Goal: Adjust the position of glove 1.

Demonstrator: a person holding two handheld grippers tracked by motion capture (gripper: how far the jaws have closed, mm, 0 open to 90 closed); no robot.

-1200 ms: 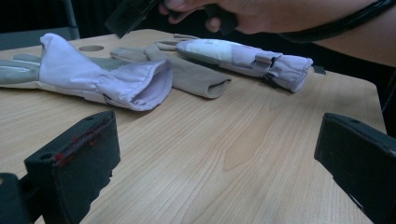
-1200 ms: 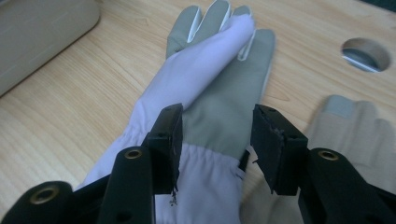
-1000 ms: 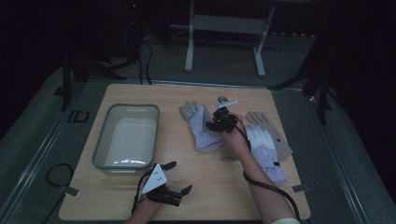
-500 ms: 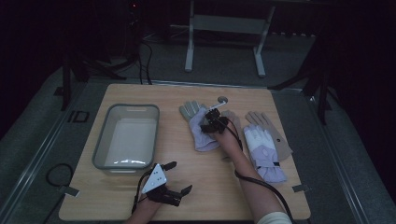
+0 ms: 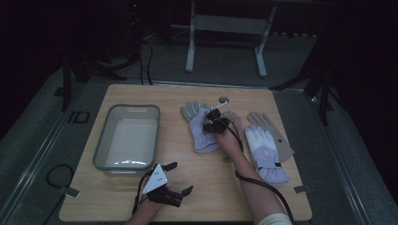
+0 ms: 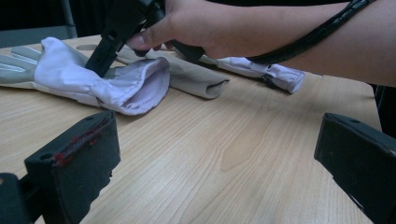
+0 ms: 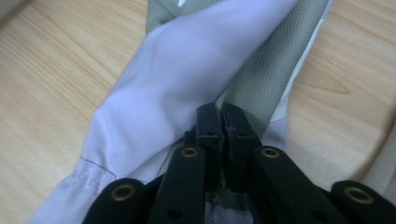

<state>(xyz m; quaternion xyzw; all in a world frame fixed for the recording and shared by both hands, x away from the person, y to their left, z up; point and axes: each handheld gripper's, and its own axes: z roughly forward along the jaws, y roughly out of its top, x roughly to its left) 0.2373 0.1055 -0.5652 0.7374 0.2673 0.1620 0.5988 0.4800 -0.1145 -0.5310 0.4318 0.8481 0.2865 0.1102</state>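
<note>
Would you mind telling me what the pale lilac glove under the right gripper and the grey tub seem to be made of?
The pale lilac glove looks like smooth woven fabric with a grey-green mesh panel: it folds softly and shows a stitched seam. The grey tub seems to be moulded plastic, slightly translucent, with a glossy glint on its floor.

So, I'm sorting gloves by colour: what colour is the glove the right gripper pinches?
Pale lilac glove with grey mesh, clearest in the right gripper view.
</note>
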